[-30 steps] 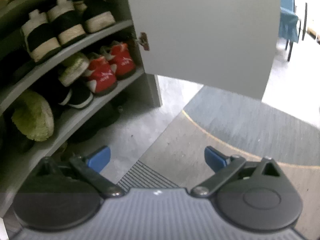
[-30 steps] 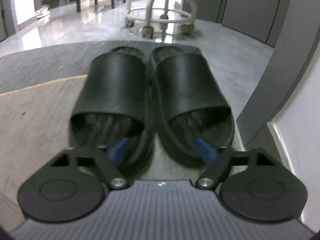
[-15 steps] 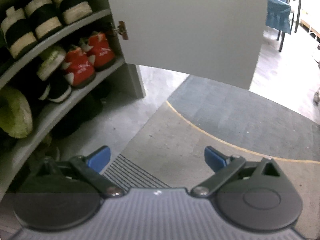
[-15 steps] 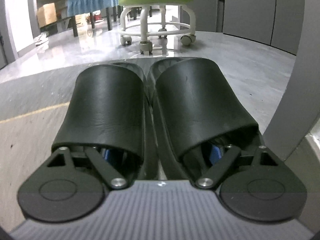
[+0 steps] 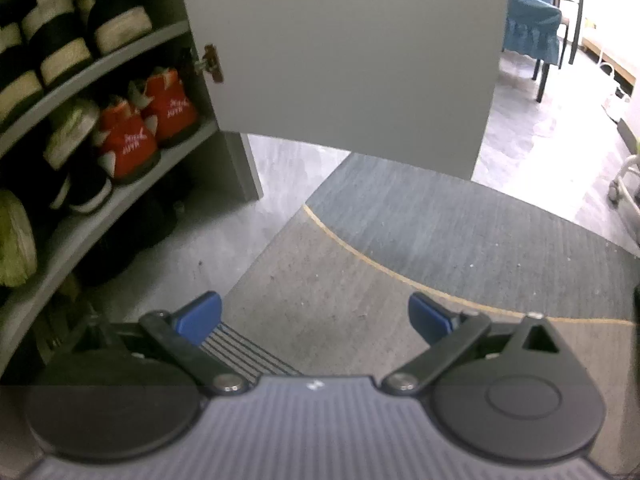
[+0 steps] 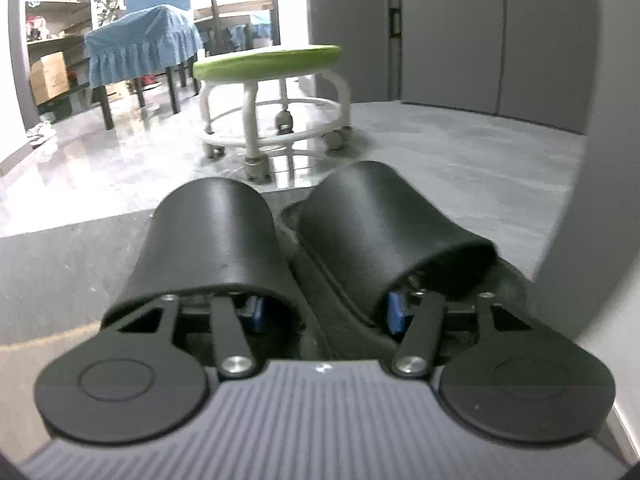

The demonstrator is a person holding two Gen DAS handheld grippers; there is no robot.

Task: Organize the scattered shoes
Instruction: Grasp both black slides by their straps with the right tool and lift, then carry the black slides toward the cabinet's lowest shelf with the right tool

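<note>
In the right wrist view, the right gripper fills the bottom of the frame with one blue finger pushed under the strap of each of the two black slide sandals that sit side by side at centre. The jaws stand part closed, drawn inward so that the two sandals' neighbouring sides are pressed together between them; this looks like a way of carrying the pair as one item. Whether the soles rest on the dark floor mat or hang just clear of it cannot be told. A green-topped rolling stool stands beyond them in the upper middle.

In the left wrist view, the left gripper sits low in the frame with its jaws spread wide and nothing between them, only mat beneath. At the left edge the shoe cabinet stands with its grey door swung open across the upper centre; red sneakers and other pairs are lined along its shelves. The open door suggests the sandals belong there.
</note>
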